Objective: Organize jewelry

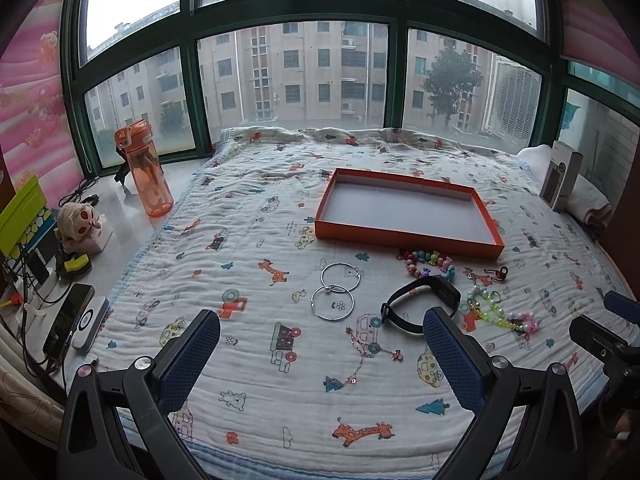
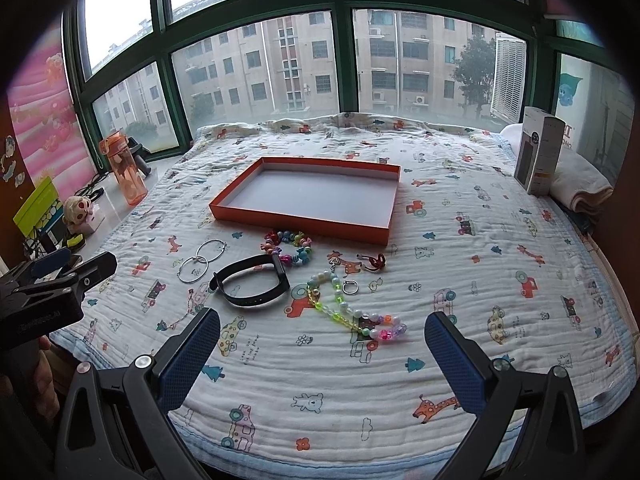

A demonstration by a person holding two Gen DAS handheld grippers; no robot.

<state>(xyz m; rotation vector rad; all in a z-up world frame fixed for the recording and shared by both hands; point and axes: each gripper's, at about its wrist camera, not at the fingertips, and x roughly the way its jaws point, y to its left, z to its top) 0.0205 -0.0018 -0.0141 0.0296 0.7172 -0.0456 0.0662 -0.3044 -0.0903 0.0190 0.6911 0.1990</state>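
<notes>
While both grippers gape | 2 hoops [image 1: 336, 292] beside tray [image 1: 404, 236]

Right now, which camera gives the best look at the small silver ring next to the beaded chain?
The right wrist view: the silver ring lies unobstructed on the blanket beside the beaded chain. In the left wrist view it is a tiny shape among the beads.
</notes>
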